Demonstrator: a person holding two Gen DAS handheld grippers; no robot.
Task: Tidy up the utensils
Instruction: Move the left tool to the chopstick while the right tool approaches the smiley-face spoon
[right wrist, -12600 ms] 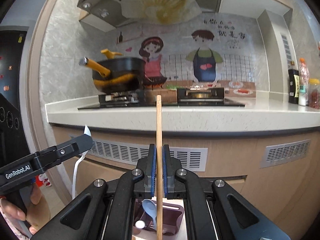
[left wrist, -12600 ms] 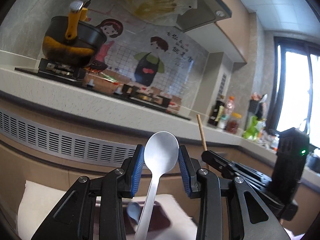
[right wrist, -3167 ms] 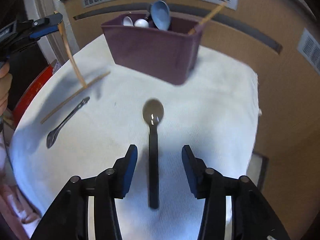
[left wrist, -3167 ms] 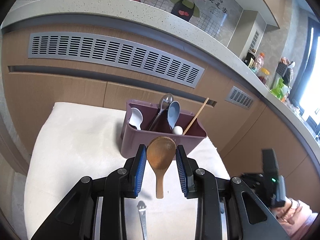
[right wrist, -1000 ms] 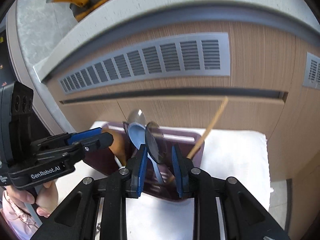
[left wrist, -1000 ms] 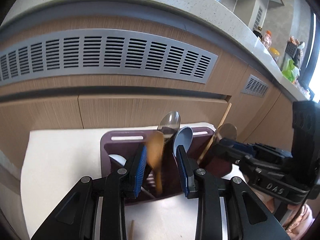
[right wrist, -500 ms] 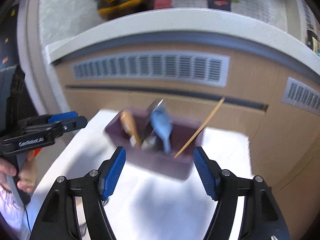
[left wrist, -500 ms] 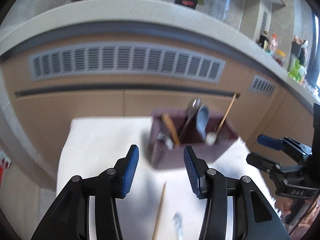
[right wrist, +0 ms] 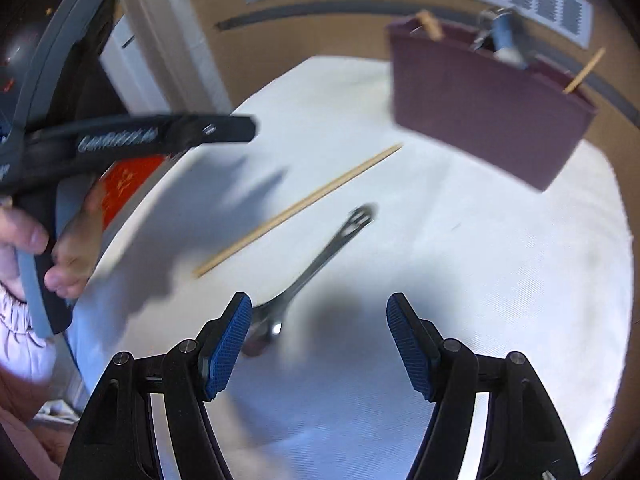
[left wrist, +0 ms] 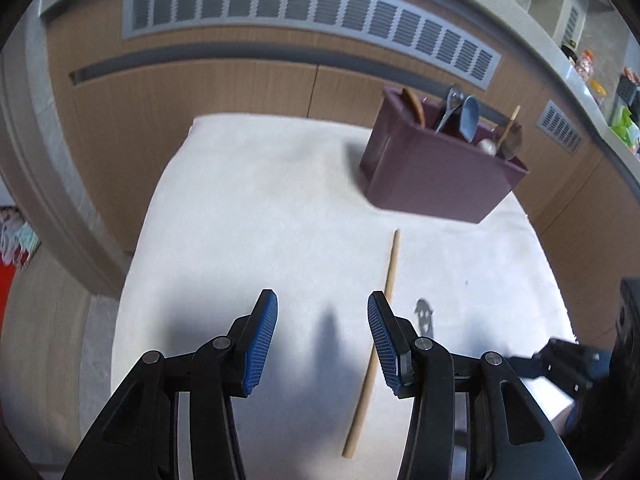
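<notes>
A purple utensil holder (left wrist: 436, 176) stands at the far right of the white cloth, with a wooden spoon, a metal spoon, a blue spoon and a chopstick in it. One wooden chopstick (left wrist: 384, 292) lies loose on the cloth, just right of my left gripper (left wrist: 322, 320), which is open and empty. Beside the chopstick (right wrist: 300, 206) lies a metal spoon (right wrist: 320, 264), its bowl next to the left finger of my right gripper (right wrist: 318, 320), open and empty above the cloth. The holder (right wrist: 480, 112) sits beyond. The left gripper (right wrist: 160, 136) shows at the left of the right wrist view.
The white cloth (left wrist: 248, 208) covers a small table in front of wooden cabinet fronts with a grey vent grille (left wrist: 280, 8). A hand (right wrist: 68, 256) holds the left gripper's handle. The right gripper's body (left wrist: 568, 364) shows at the lower right of the left wrist view.
Both grippers let go of their spoons into the holder, opened wider, pulled back from it and tipped down over the cloth, where the loose chopstick and metal spoon lie.
</notes>
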